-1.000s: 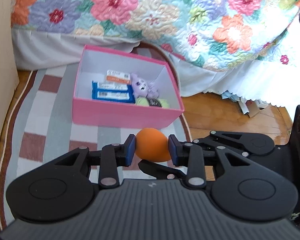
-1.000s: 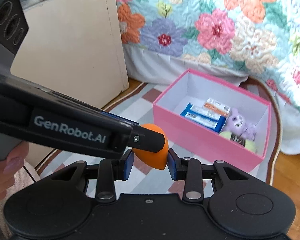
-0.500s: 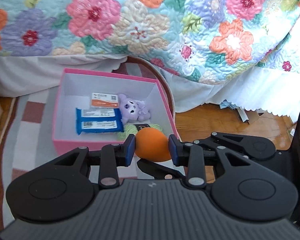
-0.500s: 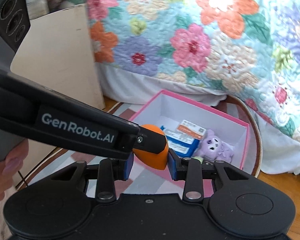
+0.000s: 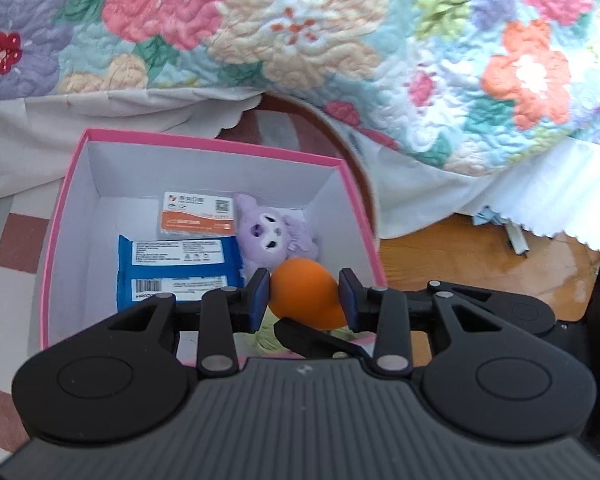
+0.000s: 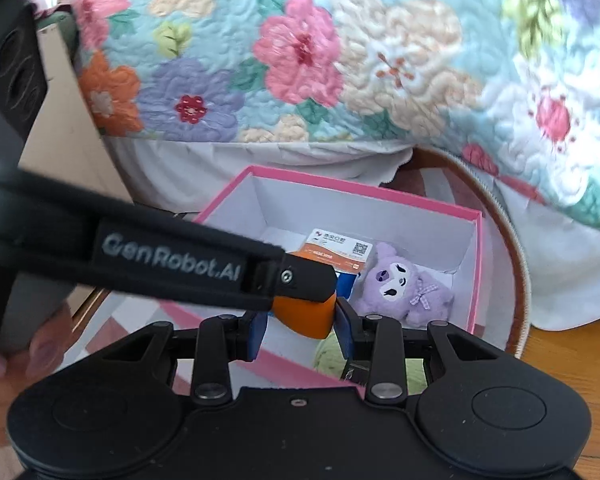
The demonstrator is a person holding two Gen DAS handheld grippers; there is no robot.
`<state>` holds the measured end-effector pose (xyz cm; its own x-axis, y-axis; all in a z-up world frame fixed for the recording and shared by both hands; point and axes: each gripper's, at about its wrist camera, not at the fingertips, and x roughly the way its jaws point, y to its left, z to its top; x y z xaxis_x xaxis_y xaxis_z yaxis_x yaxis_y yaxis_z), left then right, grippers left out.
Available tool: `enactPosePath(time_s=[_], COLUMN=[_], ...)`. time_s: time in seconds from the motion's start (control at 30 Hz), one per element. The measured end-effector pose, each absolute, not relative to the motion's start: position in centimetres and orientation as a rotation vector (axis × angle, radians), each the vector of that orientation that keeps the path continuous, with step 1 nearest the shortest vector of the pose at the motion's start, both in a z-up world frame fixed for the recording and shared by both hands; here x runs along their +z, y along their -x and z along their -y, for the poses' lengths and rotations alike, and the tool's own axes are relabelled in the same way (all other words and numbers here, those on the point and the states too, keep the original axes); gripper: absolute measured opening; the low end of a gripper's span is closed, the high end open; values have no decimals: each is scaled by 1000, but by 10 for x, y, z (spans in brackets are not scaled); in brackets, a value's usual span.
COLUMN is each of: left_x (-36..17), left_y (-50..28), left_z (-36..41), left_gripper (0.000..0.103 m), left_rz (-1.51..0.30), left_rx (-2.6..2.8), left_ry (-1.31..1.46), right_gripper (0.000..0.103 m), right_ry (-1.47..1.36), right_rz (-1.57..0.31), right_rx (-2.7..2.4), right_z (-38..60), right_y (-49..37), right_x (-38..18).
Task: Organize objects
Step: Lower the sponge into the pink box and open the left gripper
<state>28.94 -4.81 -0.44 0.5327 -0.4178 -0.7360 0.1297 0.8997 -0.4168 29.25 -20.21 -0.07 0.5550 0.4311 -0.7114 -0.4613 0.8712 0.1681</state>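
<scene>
1. Both pairs of jaws stand narrow around one orange sponge (image 5: 306, 298). The left gripper (image 5: 304, 296) has a blue pad against each flank of it. The right gripper (image 6: 300, 322) also pinches it, with the left gripper's finger crossing over the top of it in the right wrist view.
2. The sponge is off the floor, held between the two grippers over the near right part of the pink box (image 5: 208, 146), just above its near wall.
3. It is egg-shaped, smooth and matte orange, with a rounded fat end and a narrower end. In the left view its long axis runs slantwise, fat end up and left, narrow end down and right. I judge it soft, so it likely gives under the pads.
4. The drop spot lies straight below and slightly beyond the jaws. Neither hand is clearly nearer; both are on the sponge.
5. Inside the box lie a purple plush (image 6: 400, 288) at the right, a blue pack (image 5: 178, 268) and an orange-and-white pack (image 5: 198, 214) to the left, and something pale green (image 6: 330, 354) at the near wall.
6. As I read it, the next step is a release into the free near right corner, beside the plush.
</scene>
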Motion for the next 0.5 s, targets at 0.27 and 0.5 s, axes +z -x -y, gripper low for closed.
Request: enactPosePath(time_s=[0.27,0.5], left_x=[-28,-50], left_y=[-311,-324], left_z=[55,53], left_gripper=[37,37], left_rz=[-984,-993], left_rx=[-277,-270], left_ry=[313,382], right_gripper=[41,41], right_ry=[33,84], right_rz=[-835,-863], right_rx=[493,461], right_z=[195,192], right_y=[-309,-320], right_x=[-26,-39])
